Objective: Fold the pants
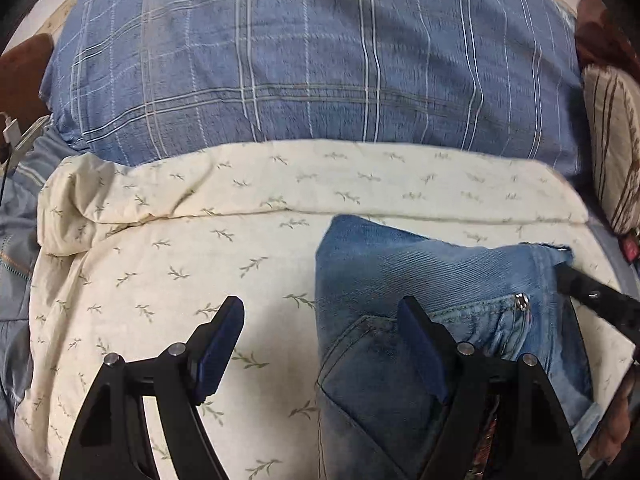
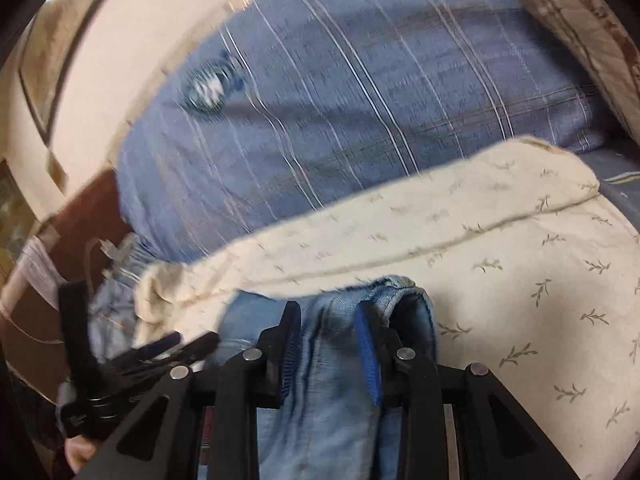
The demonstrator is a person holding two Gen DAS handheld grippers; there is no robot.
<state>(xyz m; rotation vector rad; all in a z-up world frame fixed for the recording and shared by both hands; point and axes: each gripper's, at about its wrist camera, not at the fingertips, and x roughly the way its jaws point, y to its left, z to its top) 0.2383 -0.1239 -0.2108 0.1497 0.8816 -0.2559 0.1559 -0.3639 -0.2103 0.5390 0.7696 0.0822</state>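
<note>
Blue denim pants (image 1: 420, 272) lie on a cream leaf-print sheet (image 1: 160, 260), back pocket up, at the lower right of the left wrist view. My left gripper (image 1: 320, 304) stands open above them, its right finger over the pocket and its left finger over bare sheet. In the right wrist view my right gripper (image 2: 330, 344) is shut on a bunched fold of the pants (image 2: 332, 392), both blue pads pressing the denim. That gripper's black finger (image 1: 592, 292) meets the pants' right edge in the left wrist view. The left gripper (image 2: 160, 348) shows blurred at the left of the right wrist view.
A blue plaid blanket (image 1: 320, 80) fills the far half of the bed. A striped cushion (image 1: 612, 140) sits at the right. A white charger and cable (image 1: 12, 128) lie at the left by a brown headboard (image 1: 24, 64). The sheet's top edge is folded over (image 1: 280, 184).
</note>
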